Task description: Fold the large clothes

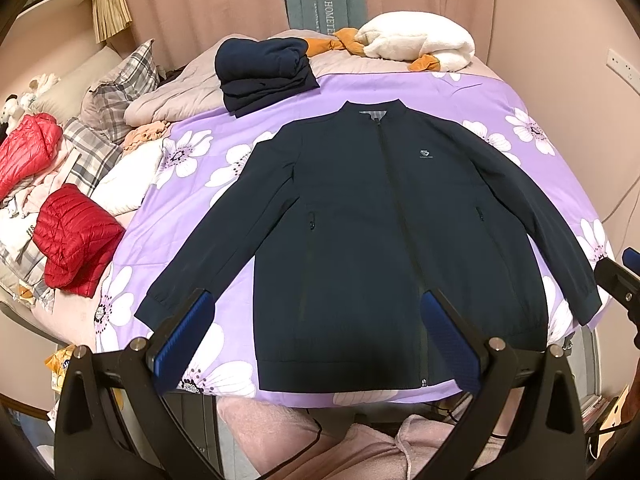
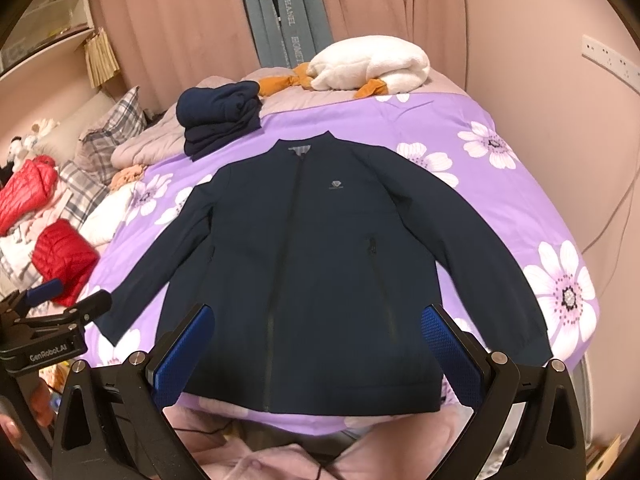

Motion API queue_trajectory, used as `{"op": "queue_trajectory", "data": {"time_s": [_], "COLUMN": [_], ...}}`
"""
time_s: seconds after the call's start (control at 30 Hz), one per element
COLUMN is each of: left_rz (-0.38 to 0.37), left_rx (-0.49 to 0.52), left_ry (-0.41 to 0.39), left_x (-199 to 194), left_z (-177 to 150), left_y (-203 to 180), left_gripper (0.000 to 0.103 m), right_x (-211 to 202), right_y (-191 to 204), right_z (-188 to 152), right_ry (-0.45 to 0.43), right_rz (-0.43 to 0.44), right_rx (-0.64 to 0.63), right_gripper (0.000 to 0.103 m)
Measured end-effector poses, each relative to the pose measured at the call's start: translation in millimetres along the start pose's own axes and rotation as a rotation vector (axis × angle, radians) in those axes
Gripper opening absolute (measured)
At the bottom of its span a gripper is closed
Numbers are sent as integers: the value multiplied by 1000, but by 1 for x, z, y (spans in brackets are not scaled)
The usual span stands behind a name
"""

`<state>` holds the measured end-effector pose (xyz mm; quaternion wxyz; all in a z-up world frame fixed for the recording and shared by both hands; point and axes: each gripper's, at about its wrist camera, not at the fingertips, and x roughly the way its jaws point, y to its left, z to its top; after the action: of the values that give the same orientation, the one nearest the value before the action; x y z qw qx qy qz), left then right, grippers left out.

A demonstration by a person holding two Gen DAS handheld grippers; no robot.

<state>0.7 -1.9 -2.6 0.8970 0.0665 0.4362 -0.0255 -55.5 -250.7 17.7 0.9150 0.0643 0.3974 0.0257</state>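
Nearby, folded navy pile (image 1: 264, 74) behind jacket (image 1: 384, 216), possibly sweaters

Left gripper (image 1: 316, 308) held level, jaws spread wide, empty, blue pads (image 1: 182, 336) facing inward, right gripper (image 2: 316, 320) alongside at like height, jaws equally wide, empty, both pointing forward

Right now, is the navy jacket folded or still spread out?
Spread out: the navy jacket lies flat, front up, on the purple floral bedspread, both sleeves extended sideways, no fold made.

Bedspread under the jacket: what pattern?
Purple bedspread with large white flowers, clearest in the right wrist view.
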Motion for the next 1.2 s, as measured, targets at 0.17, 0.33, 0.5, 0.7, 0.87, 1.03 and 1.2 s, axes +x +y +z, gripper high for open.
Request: {"op": "queue_trajectory", "data": {"time_s": [0.17, 0.33, 0.5, 0.7, 0.87, 1.03, 1.2], "left_rz": [-7, -6, -7, -8, -8, -7, -7], "left_rx": [-1, 3, 12, 20, 28, 29, 29], "left_ry": [3, 2, 5, 8, 12, 16, 23], "left_x": [1, 3, 5, 7, 8, 10, 13], "left_z": [-1, 0, 0, 2, 3, 3, 5], "left_y": [2, 2, -2, -7, -10, -12, -13], "left_gripper": [103, 103, 103, 103, 103, 103, 103], "right_x": [1, 4, 6, 6, 7, 10, 11], "right_y": [2, 1, 0, 0, 1, 3, 1], "right_z": [-1, 0, 1, 1, 0, 1, 2], "right_ry": [2, 7, 12, 12, 17, 23, 26], "right_rz": [2, 7, 7, 7, 6, 8, 9], "right_rx": [-4, -4, -2, -3, 3, 3, 5], "right_gripper": [102, 102, 102, 102, 102, 102, 102]}}
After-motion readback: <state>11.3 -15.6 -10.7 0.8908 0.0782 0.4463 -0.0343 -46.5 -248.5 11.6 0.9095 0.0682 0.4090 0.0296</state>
